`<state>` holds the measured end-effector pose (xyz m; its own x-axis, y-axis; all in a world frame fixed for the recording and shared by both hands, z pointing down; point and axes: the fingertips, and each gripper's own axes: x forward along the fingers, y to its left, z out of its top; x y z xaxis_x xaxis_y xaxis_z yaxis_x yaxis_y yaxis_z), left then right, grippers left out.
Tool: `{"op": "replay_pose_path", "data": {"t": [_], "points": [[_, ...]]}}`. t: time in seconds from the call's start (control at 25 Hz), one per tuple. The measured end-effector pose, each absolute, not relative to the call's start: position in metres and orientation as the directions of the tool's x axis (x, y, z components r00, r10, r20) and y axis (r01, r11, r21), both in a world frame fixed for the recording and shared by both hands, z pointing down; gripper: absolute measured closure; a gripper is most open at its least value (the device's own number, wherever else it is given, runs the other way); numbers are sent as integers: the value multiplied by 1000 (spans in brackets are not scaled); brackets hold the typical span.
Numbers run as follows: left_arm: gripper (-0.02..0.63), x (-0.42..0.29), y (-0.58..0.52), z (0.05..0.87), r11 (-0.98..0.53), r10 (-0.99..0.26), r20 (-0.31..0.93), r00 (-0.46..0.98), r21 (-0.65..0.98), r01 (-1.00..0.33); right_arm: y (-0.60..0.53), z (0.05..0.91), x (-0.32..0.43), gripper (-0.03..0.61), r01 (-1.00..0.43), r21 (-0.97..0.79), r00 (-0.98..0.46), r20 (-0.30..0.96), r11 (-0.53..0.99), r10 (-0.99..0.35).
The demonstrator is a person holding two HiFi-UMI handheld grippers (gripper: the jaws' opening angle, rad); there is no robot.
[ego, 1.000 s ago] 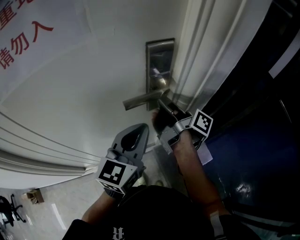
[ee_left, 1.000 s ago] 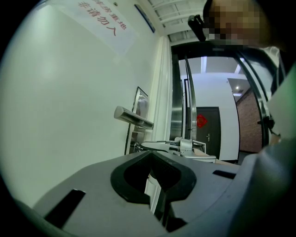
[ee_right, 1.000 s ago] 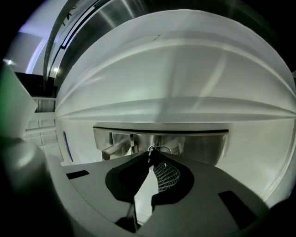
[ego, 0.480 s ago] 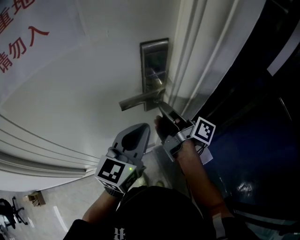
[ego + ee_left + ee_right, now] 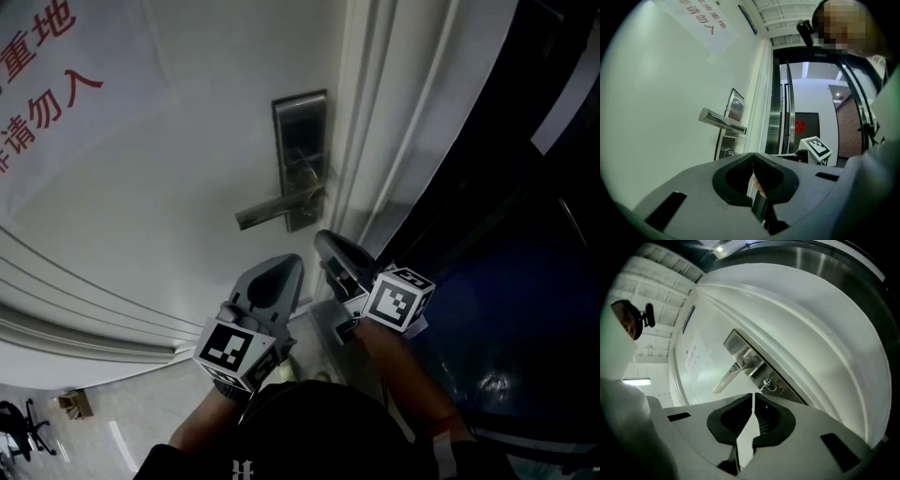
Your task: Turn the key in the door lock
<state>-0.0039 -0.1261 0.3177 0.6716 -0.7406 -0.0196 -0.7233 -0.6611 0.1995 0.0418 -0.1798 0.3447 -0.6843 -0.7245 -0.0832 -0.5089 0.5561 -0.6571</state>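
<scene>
A steel lock plate [image 5: 300, 141] with a lever handle [image 5: 277, 208] sits on the white door [image 5: 169, 187]. The key [image 5: 769, 384] stands in the keyhole below the lever; it also shows small in the left gripper view [image 5: 726, 151]. My right gripper [image 5: 328, 241] hangs just below and clear of the lock plate, jaws shut with nothing between them [image 5: 753, 400]. My left gripper [image 5: 284, 264] is beside it to the left and lower, pointing up at the door, also shut and empty [image 5: 753, 157]. The key is too small to make out in the head view.
White door-frame mouldings [image 5: 375, 141] run beside the lock, with a dark glass panel [image 5: 525, 234] to the right. A sign with red characters [image 5: 47, 84] is on the door at upper left. On the floor at lower left are a small box [image 5: 67, 401] and a chair [image 5: 23, 427].
My right gripper has pulled back from the lock, down and away, and no longer touches the key. The left gripper has barely moved.
</scene>
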Motion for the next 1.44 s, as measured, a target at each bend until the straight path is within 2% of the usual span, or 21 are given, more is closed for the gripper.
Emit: {"op": "replay_pose_path", "data": {"t": [0.28,0.44,1.2,1.44], "points": [[606,-1,-121,318,-636,-762,-18,647,204,-744,-160,331,45,556,-725,-313,-643,-13,613,-766],[606,-4,-122,316,-628,-772,-22,635,180,-757,-158,330,39,563,-777,-140,-621,12,613,-784],[606,-3,-132,318,-611,-786,-20,618,174,-772,-165,327,36,565,-790,-38,-612,22,612,-790],[606,-3,-150,305,-624,-781,-70,621,134,-770,-185,313,37,565,-797,4,-604,-25,604,-796]]}}
